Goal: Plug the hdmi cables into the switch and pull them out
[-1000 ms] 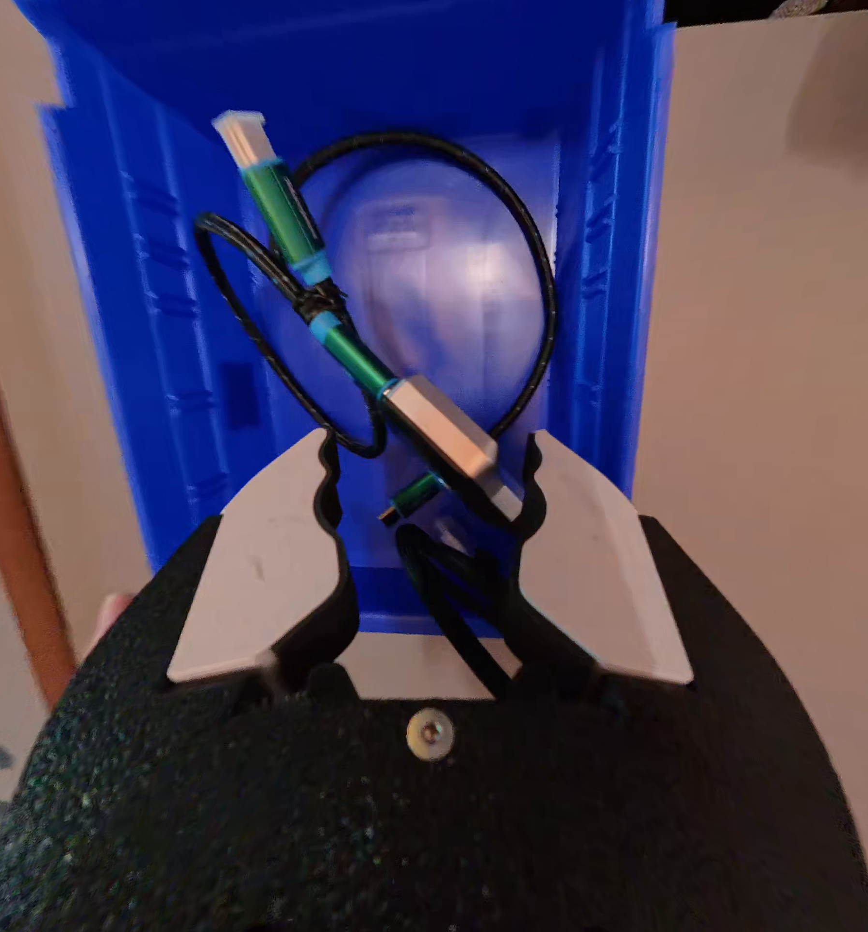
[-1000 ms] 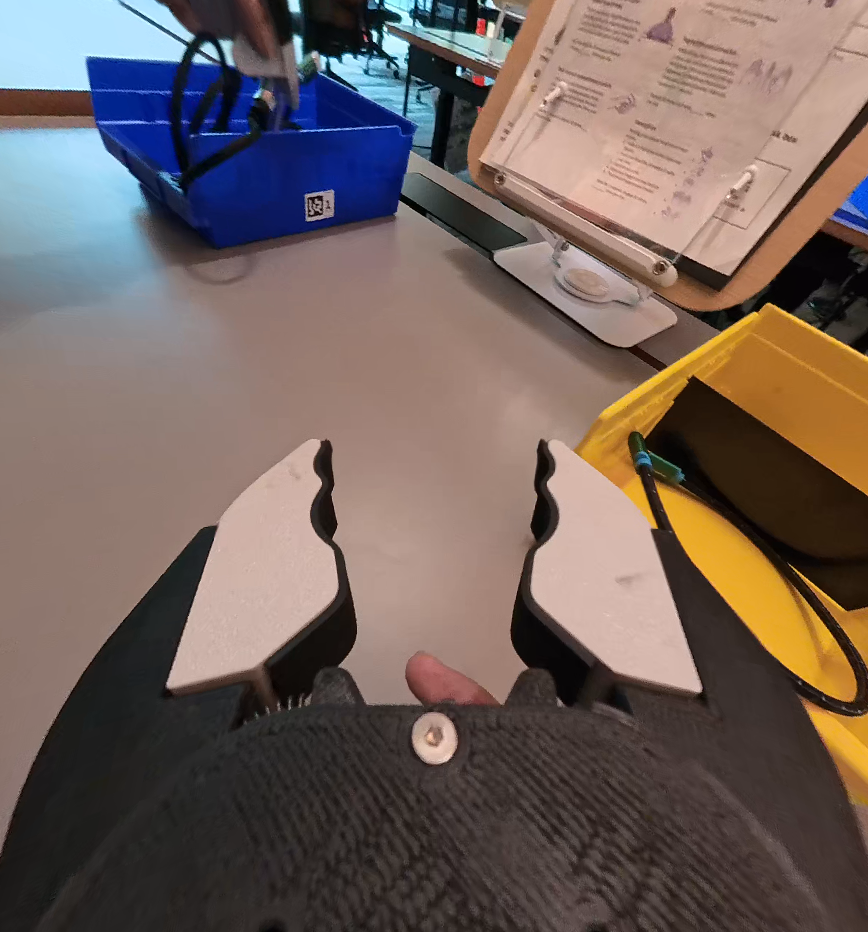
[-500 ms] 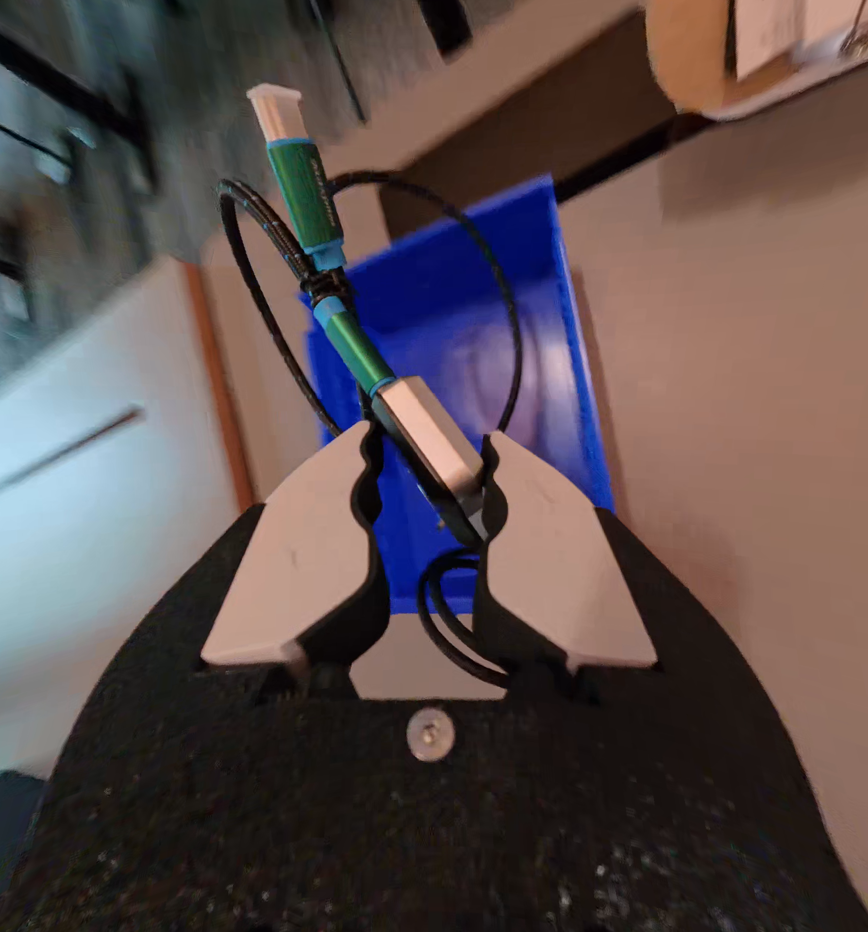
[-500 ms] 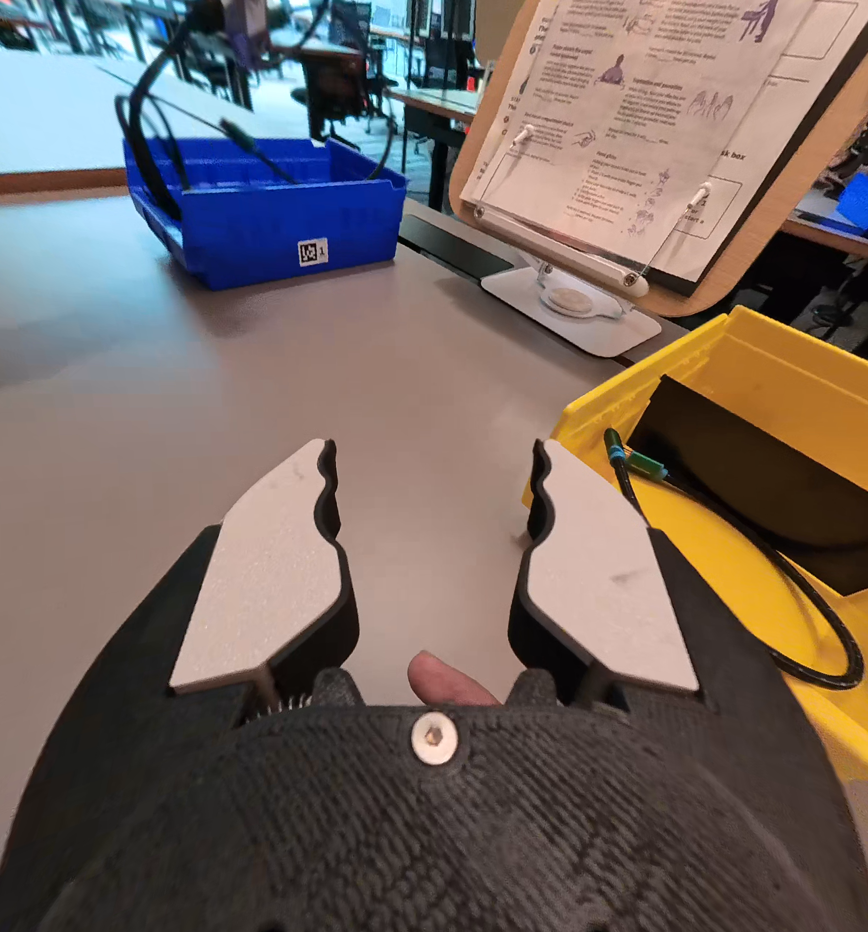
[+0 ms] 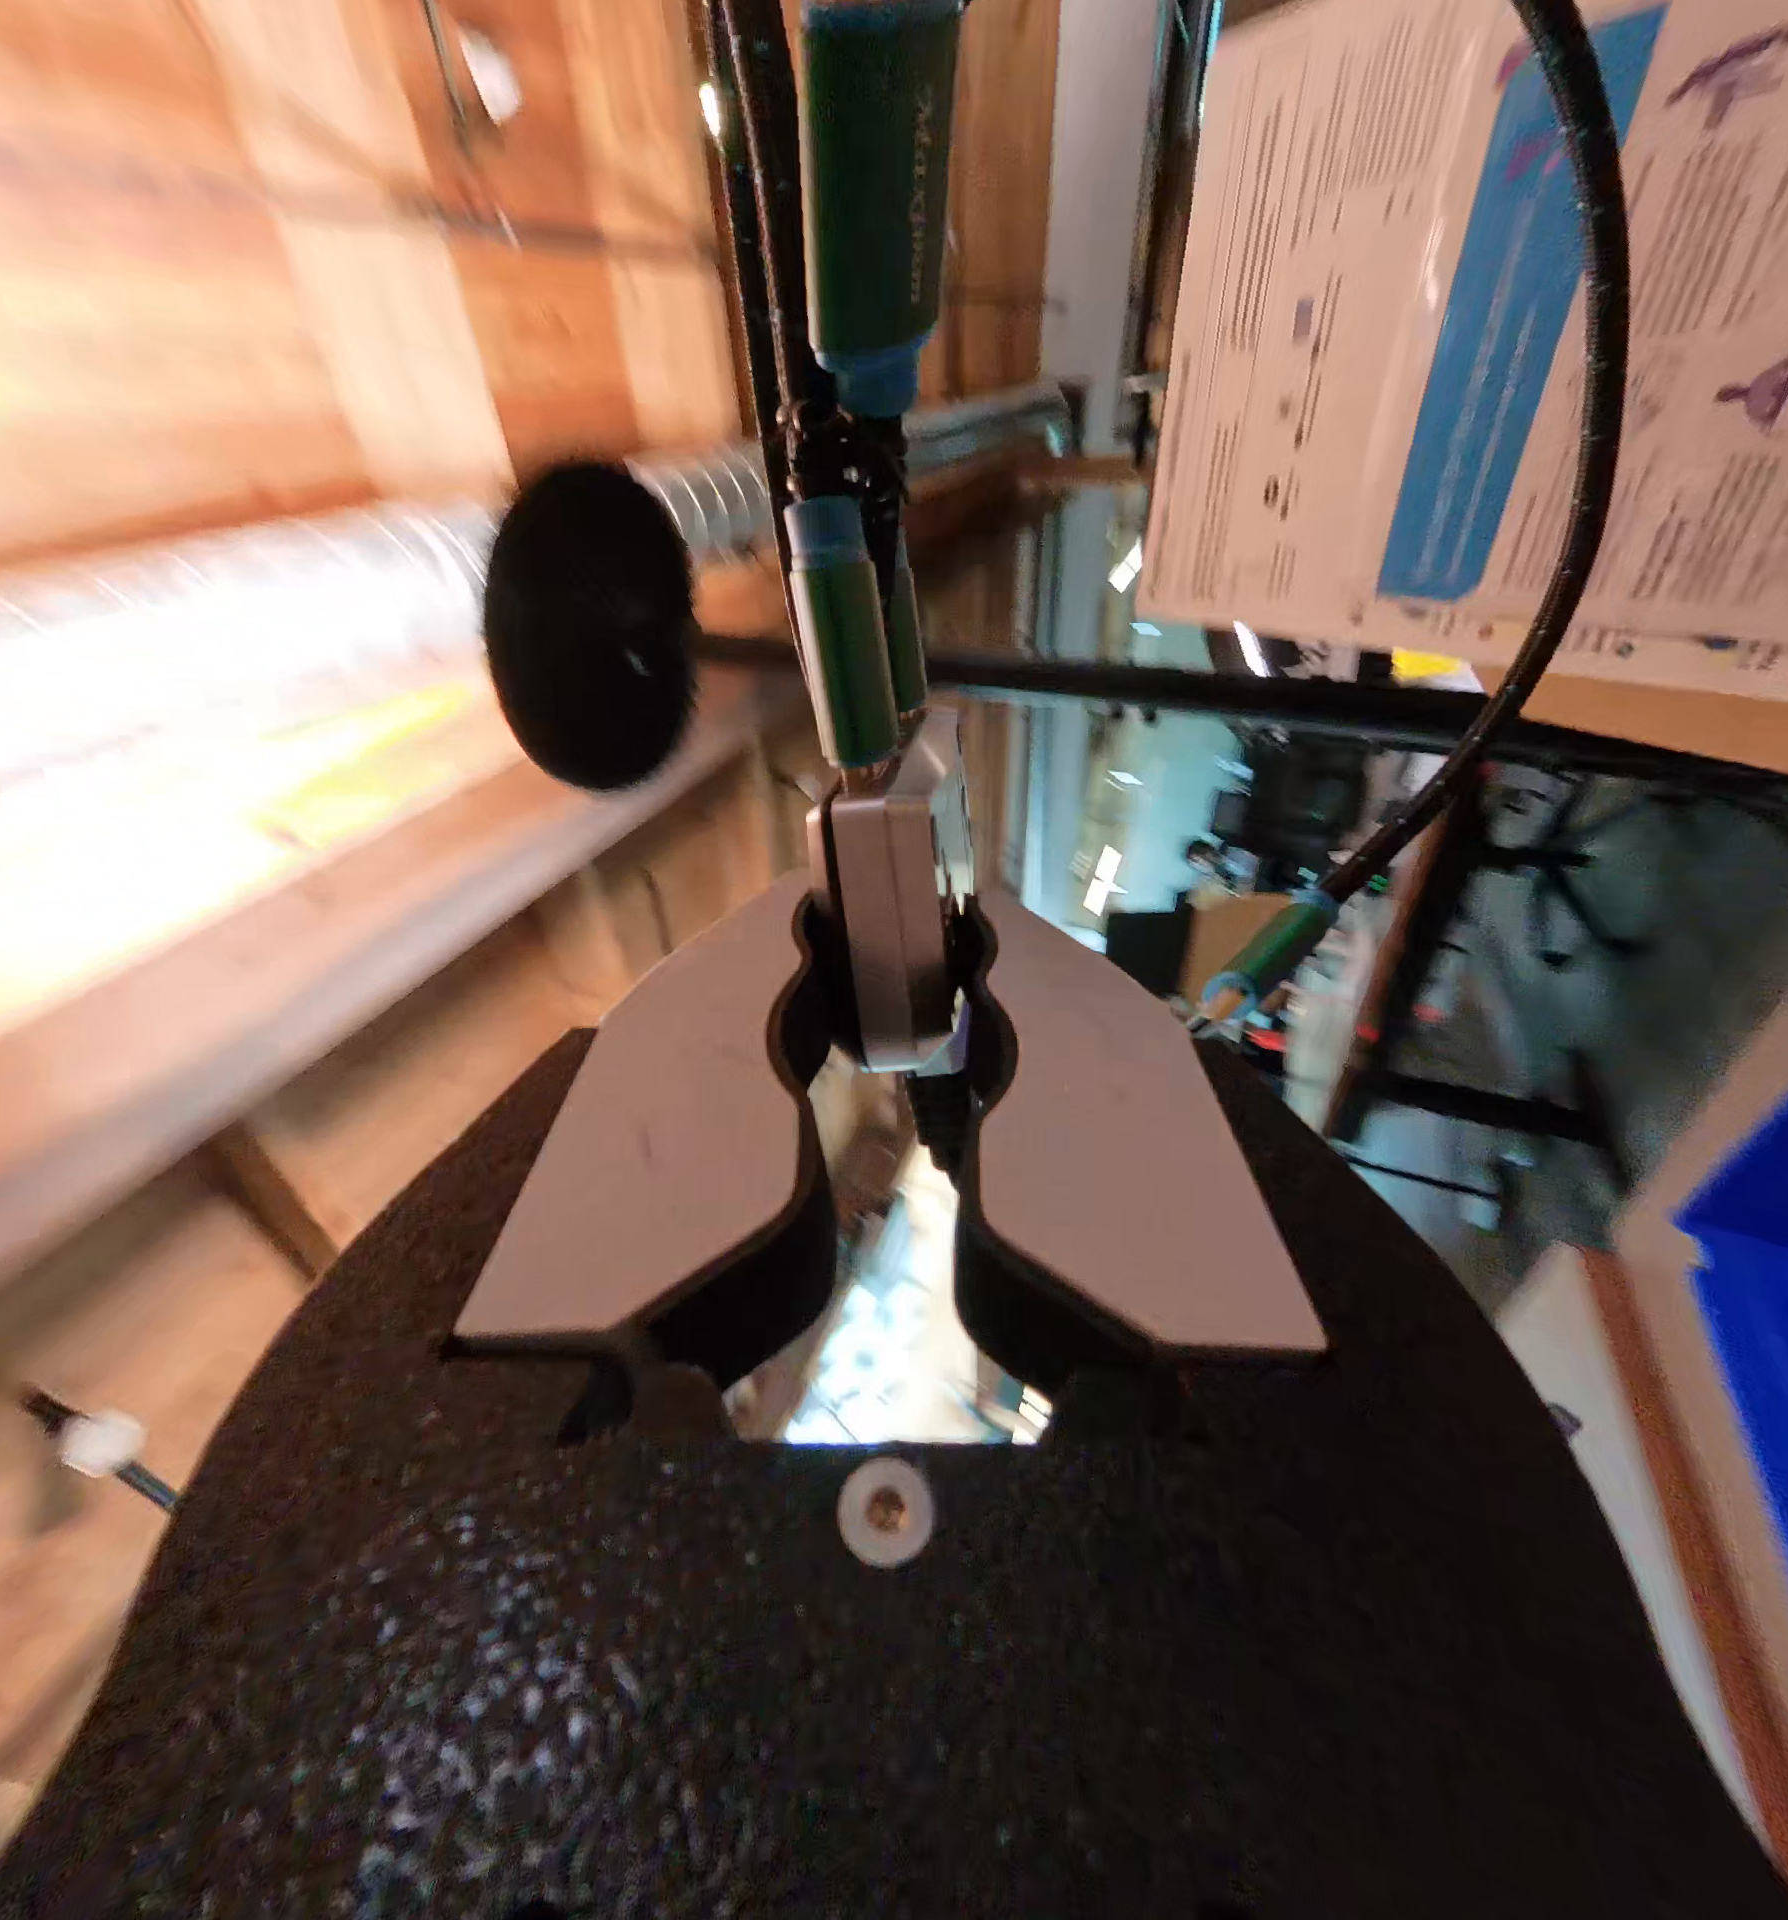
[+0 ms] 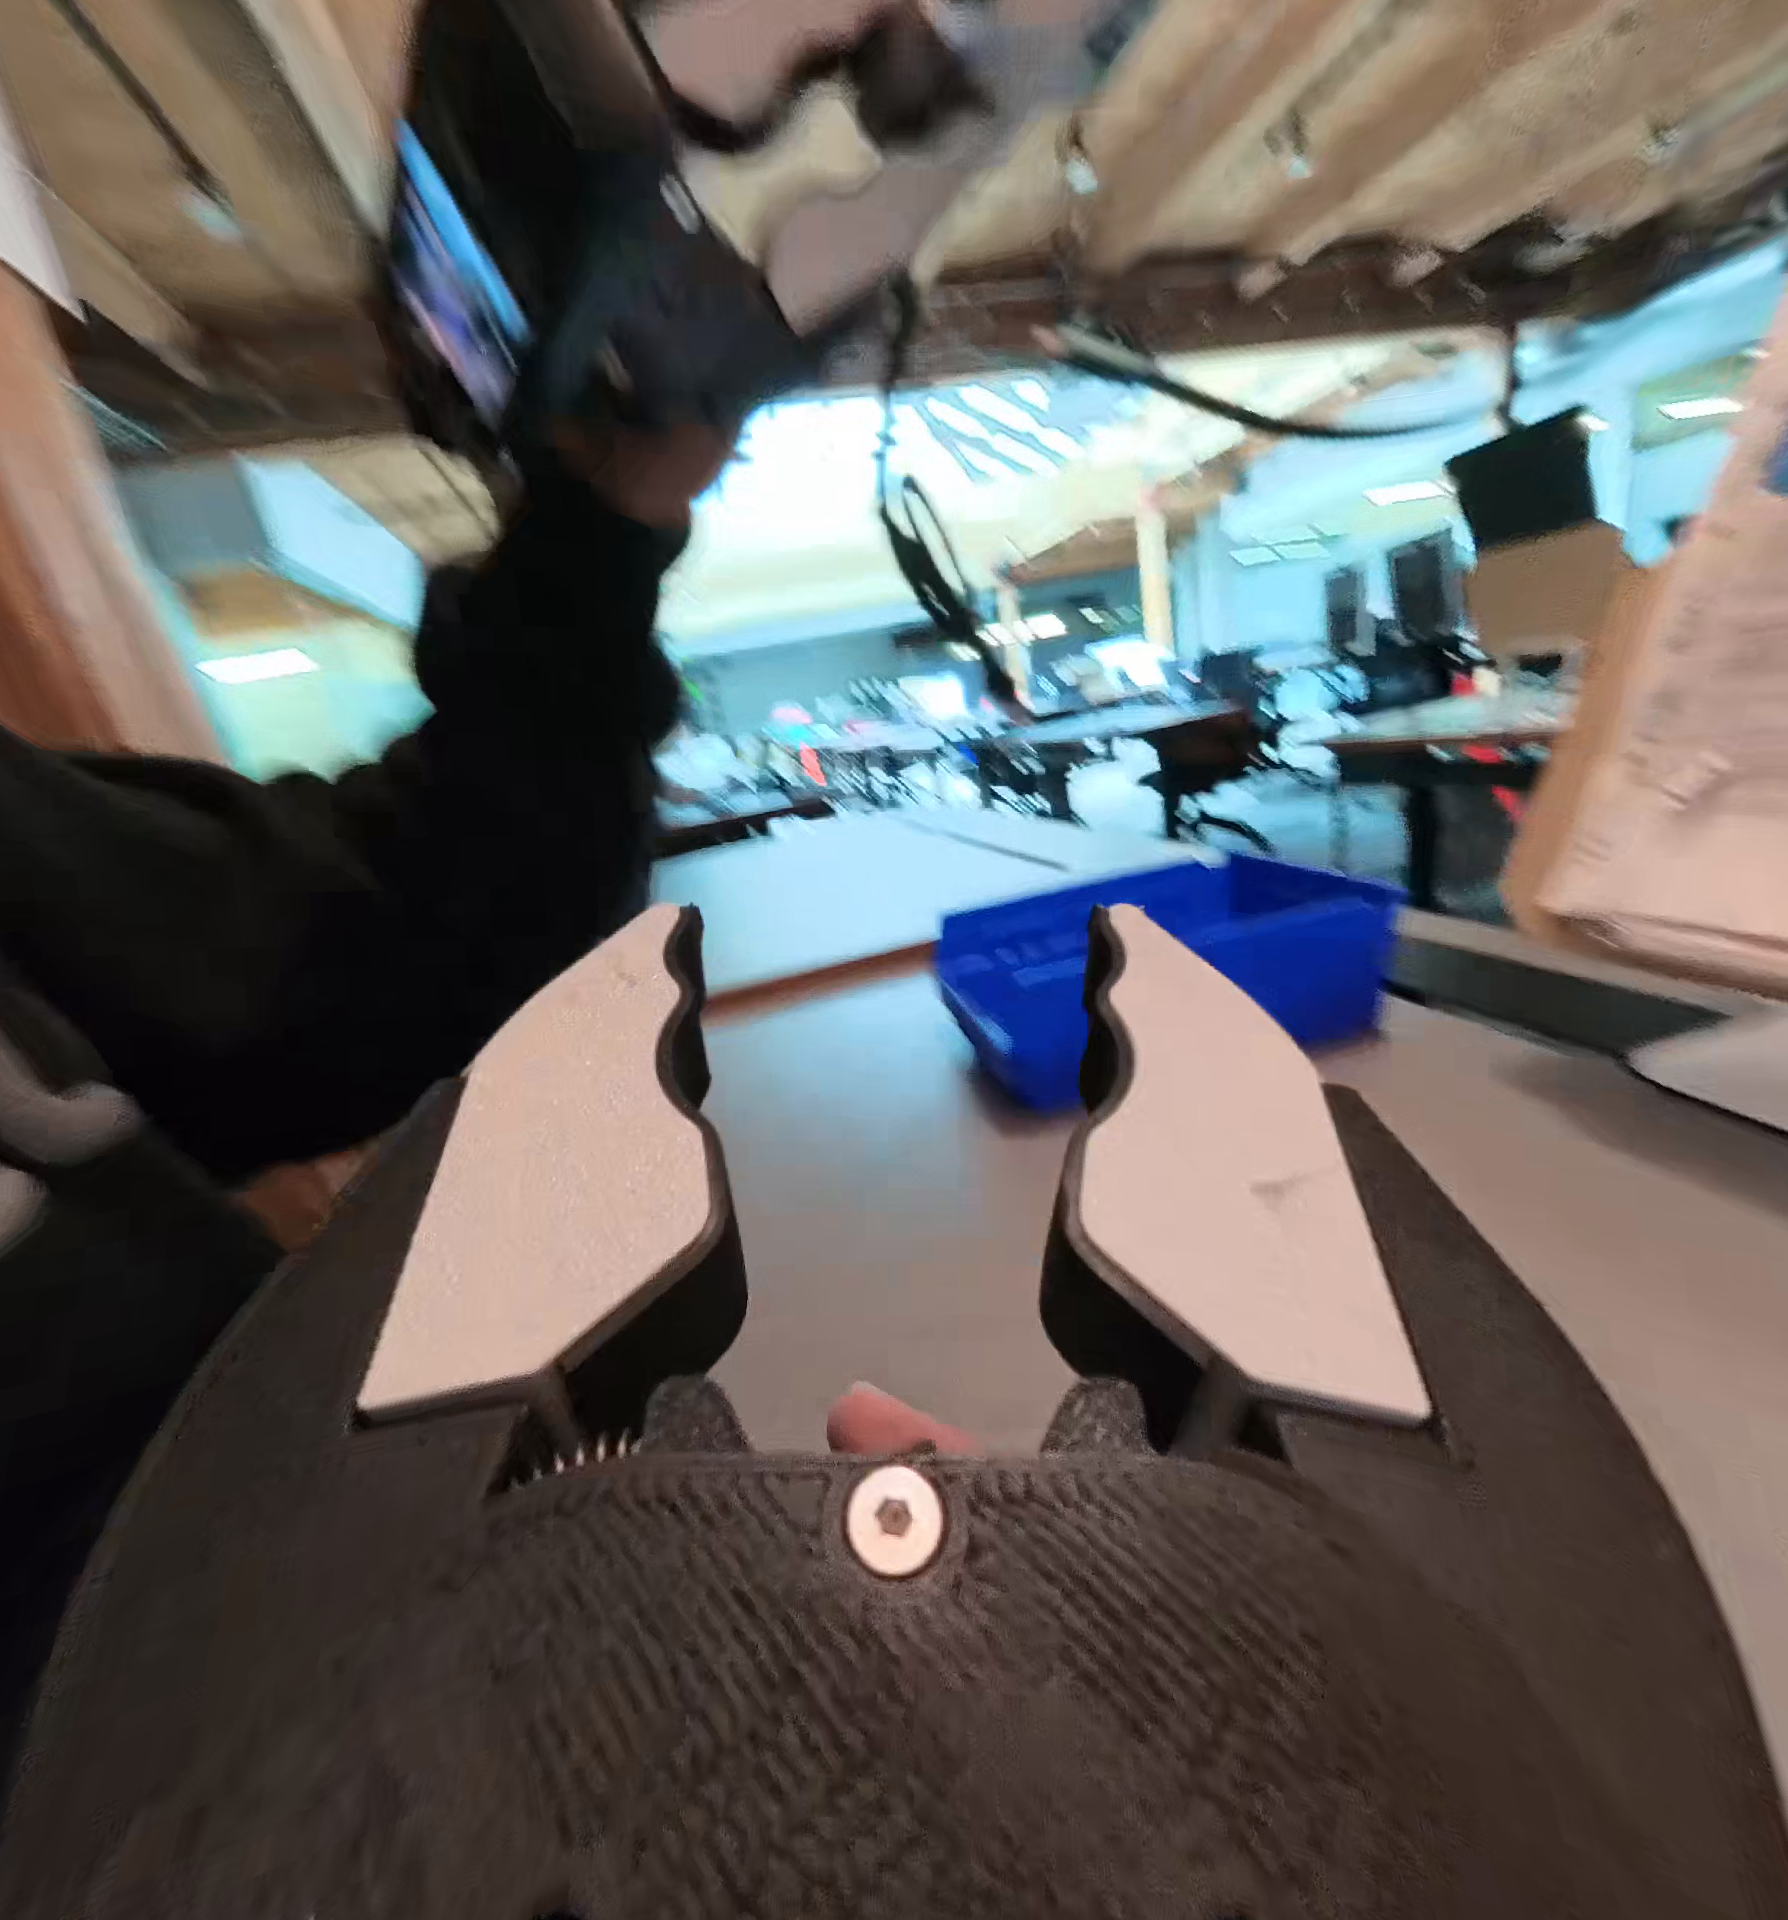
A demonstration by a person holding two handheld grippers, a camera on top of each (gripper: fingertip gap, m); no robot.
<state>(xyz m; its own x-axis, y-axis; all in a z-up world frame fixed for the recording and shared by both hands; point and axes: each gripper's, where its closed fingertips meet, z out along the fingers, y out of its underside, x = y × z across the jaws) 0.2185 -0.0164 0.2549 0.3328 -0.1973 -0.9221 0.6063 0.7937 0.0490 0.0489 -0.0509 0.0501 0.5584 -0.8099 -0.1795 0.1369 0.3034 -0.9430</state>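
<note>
My left gripper (image 5: 892, 920) is shut on the grey metal HDMI switch (image 5: 885, 935) and holds it high in the air, pointing upward. Green HDMI plugs (image 5: 848, 665) with black braided cable (image 5: 1586, 395) hang from the switch; a larger green plug (image 5: 874, 197) stands above them and another green plug (image 5: 1269, 940) dangles at the right. My right gripper (image 6: 895, 997) is open and empty over the grey table (image 6: 869, 1174). In the right wrist view the left gripper shows blurred at top centre with dark cable (image 6: 931, 561) hanging below it.
A blue bin stands on the table's far side (image 6: 1254, 956) and shows at the lower right of the left wrist view (image 5: 1783, 1351). A board with printed sheets (image 5: 1492, 312) stands at the right. A person's dark sleeve (image 6: 246, 914) crosses the left.
The left gripper closed on the switch, lifted it with its cables out of the blue bin and tilted upward. The right gripper swung left and up, away from the yellow bin, still open.
</note>
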